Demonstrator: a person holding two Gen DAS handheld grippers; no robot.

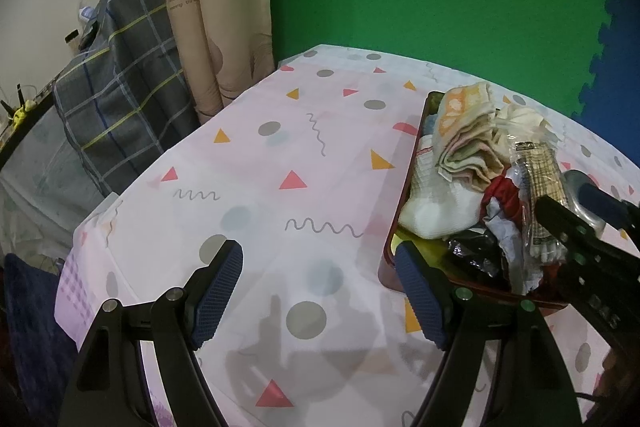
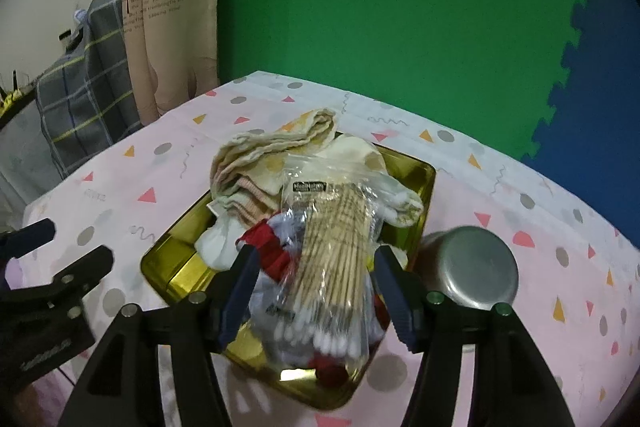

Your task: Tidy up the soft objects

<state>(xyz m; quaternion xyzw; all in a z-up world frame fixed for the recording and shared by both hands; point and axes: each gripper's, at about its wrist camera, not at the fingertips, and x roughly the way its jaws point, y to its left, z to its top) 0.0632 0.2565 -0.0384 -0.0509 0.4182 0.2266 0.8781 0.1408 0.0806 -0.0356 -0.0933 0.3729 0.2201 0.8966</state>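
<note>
A gold-lined tray (image 2: 168, 263) with a dark red outer wall (image 1: 390, 247) holds a pile of soft things: folded beige cloths (image 2: 272, 151), a white cloth (image 1: 436, 203), a red fabric piece (image 2: 268, 251) and a clear bag of cotton swabs (image 2: 332, 255) on top. My right gripper (image 2: 316, 291) is open, its fingers on either side of the swab bag, just above the pile. My left gripper (image 1: 320, 291) is open and empty over the tablecloth, left of the tray. The right gripper's arm shows in the left wrist view (image 1: 580, 235).
The table wears a pink patterned cloth (image 1: 280, 155). A round metal tin (image 2: 472, 275) stands right beside the tray. A plaid fabric heap (image 1: 120, 75) and curtains (image 1: 216, 7) lie beyond the table's left edge. A green wall (image 2: 380, 7) is behind.
</note>
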